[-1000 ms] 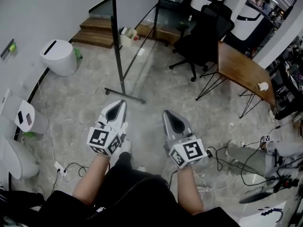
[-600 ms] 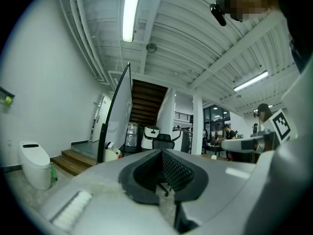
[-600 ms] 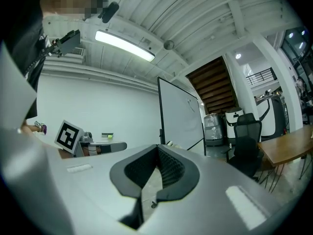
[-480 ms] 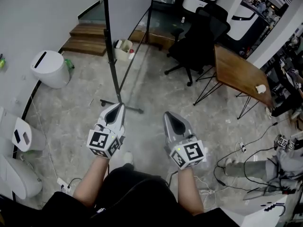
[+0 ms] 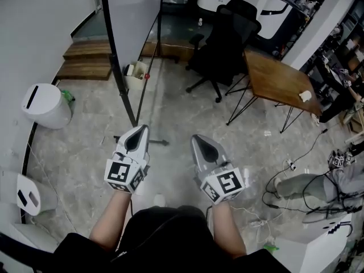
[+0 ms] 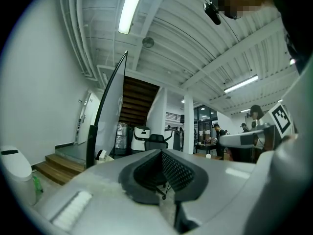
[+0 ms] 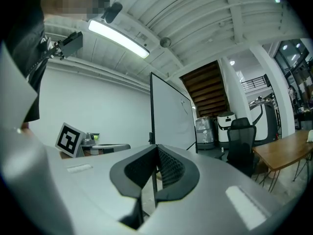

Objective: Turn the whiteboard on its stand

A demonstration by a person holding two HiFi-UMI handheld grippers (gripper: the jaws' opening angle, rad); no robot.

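The whiteboard (image 5: 131, 16) stands on a black-framed stand at the upper left of the head view, and its foot (image 5: 142, 140) rests on the marble floor just beyond my left gripper. In the left gripper view the whiteboard (image 6: 110, 106) shows nearly edge-on; in the right gripper view the whiteboard (image 7: 168, 116) shows its white face. My left gripper (image 5: 140, 131) and right gripper (image 5: 199, 139) are held side by side in front of me, both shut with nothing between the pads. Neither one touches the board.
A black office chair (image 5: 224, 44) and a wooden table (image 5: 278, 78) stand to the right of the board. Wooden steps (image 5: 85, 61) and a white bin (image 5: 45, 104) are on the left. Cables (image 5: 307, 186) lie on the floor at right.
The whiteboard stand has come nearer and shifted left in the head view. Both grippers stay shut and keep their places before me.
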